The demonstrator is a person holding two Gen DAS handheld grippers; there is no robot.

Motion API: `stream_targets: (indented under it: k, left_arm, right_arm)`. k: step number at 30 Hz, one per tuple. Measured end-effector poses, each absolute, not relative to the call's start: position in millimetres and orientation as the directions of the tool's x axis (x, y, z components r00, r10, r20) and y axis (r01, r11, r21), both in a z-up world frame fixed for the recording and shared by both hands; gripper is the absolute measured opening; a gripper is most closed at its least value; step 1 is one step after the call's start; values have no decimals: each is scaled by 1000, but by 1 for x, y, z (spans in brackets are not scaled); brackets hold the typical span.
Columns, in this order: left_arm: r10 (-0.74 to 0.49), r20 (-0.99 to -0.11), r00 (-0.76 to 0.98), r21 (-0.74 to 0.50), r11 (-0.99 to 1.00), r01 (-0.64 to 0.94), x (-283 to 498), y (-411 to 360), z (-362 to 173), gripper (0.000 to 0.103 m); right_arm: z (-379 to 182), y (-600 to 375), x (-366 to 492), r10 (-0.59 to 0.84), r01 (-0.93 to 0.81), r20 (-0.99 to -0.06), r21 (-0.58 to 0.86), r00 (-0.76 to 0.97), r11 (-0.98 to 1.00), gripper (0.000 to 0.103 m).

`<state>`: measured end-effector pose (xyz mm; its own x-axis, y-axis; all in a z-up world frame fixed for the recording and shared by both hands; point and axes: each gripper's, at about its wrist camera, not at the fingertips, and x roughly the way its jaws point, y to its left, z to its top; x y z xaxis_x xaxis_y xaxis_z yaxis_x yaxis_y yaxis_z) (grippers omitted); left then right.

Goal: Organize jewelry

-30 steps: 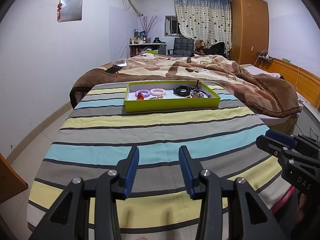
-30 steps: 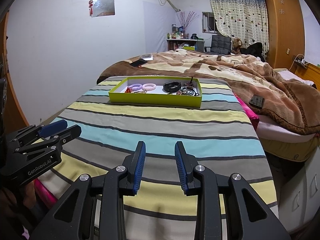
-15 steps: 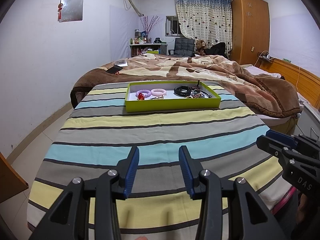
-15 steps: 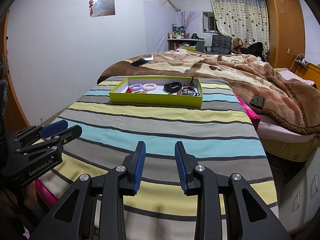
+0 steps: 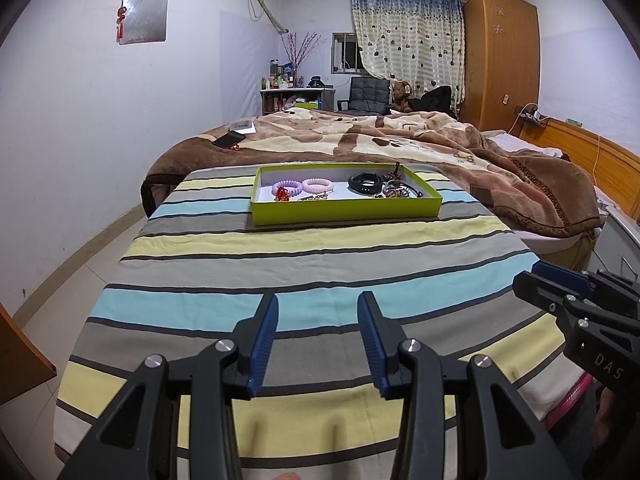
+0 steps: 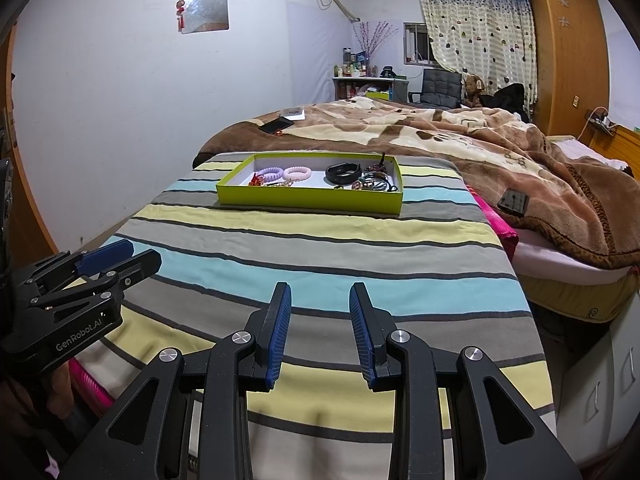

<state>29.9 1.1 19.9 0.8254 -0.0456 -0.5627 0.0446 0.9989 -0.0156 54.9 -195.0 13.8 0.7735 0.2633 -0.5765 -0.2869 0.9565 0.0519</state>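
Observation:
A lime-green tray lies on the striped cloth at the far end of the table. In it are a purple coil bracelet, a pink coil bracelet, a black band, a small red charm and a tangle of dark cords and rings. My left gripper is open and empty, well short of the tray. My right gripper is open and empty too, at the table's near end.
The striped cloth covers the table. A bed with a brown blanket lies behind, with a phone on it. A dark remote rests on the blanket at right. Floor drops off at left; a wardrobe stands far right.
Both grippers have crept slightly forward toward the tray. The jaws have stayed open and nothing in the tray has moved.

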Motion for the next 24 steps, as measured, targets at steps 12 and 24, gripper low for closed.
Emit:
stream_targets:
  k: [12,24]
  left_arm:
    - [-40,-556,830,-11,999,41,28,-1,22,43]
    - [-33,-549,835,-7,999,35,26,-2,24,43]
  right_arm:
    - [14,-195,55,261,-286,-576,50,775,957,31]
    - [14,-197,54,259,-284,-575,48,776,958,31]
